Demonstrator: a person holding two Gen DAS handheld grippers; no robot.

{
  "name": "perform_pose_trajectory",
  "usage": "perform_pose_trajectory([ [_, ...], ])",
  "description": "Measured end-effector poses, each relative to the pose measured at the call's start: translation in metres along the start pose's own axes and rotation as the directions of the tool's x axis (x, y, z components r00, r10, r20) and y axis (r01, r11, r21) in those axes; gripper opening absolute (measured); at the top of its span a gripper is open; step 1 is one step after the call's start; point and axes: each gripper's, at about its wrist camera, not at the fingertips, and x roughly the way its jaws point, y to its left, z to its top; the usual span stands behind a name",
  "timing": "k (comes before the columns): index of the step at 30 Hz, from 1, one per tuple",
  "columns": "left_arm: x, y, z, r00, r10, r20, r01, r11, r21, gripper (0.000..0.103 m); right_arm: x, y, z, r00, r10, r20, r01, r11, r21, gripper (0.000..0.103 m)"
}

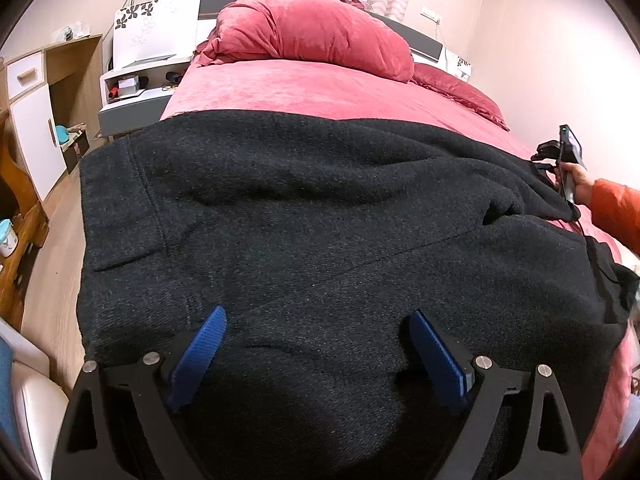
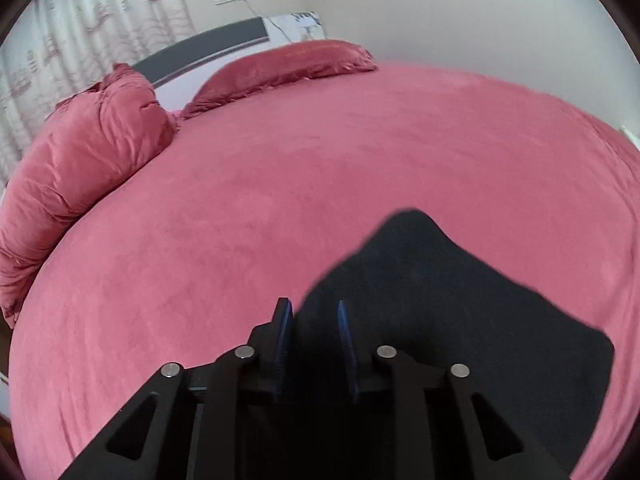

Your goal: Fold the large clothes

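In the left wrist view, a large black garment (image 1: 320, 216) is seen spread across the near end of the red bed (image 1: 280, 88), with its ribbed hem hanging over the bed's left edge and a rumpled fold toward the right. The left gripper (image 1: 318, 320) is held just above the near part of the garment, its jaws wide apart with nothing pressed between the blue pads (image 1: 200, 354). At the garment's right edge, a hand (image 1: 580, 184) in an orange sleeve is seen with the right gripper at the cloth. In the right wrist view, the right gripper (image 2: 312, 320) is shown narrowly parted over a black corner of the garment (image 2: 440, 300), which lies flat on the bed (image 2: 320, 160); cloth sits between the jaws, but whether it is pinched cannot be told. The step is judged to be the taking of edges for a fold. Next, both edges would need to be firmly gripped and carried across the garment together.
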Motion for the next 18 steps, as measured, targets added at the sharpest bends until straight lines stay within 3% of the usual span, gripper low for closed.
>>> perform_pose_trajectory([
  [5, 0.002, -0.003, 0.003, 1.0, 0.008, -0.004, -0.008, 1.0, 0.007, 0.095, -0.071, -0.009, -0.04, 0.993, 0.118, -0.026, -0.12, 0.99, -0.07, 0.035],
  [8, -0.001, -0.01, 0.003, 0.998, 0.059, -0.018, -0.058, 0.998, 0.028, 0.095, -0.114, -0.011, -0.086, 0.98, 0.187, -0.072, -0.194, 0.973, -0.128, 0.038],
  [11, -0.017, -0.008, 0.001, 0.991, 0.131, -0.02, -0.131, 0.991, 0.013, 0.088, -0.166, -0.033, -0.145, 0.968, 0.214, -0.131, -0.231, 0.964, -0.131, 0.038],
  [13, -0.035, 0.005, -0.006, 0.976, 0.217, -0.024, -0.218, 0.975, -0.046, 0.087, -0.191, -0.05, -0.174, 0.953, 0.251, -0.171, -0.268, 0.96, -0.084, 0.039],
  [16, -0.07, 0.035, -0.022, 0.962, 0.27, -0.031, -0.271, 0.948, -0.169, 0.086, -0.227, -0.073, -0.219, 0.922, 0.306, -0.235, -0.322, 0.946, -0.032, 0.039],
  [18, -0.09, 0.057, -0.037, 0.959, 0.28, -0.046, -0.282, 0.923, -0.263, 0.086, -0.256, -0.088, -0.25, 0.927, 0.305, -0.216, -0.319, 0.947, -0.032, 0.039],
])
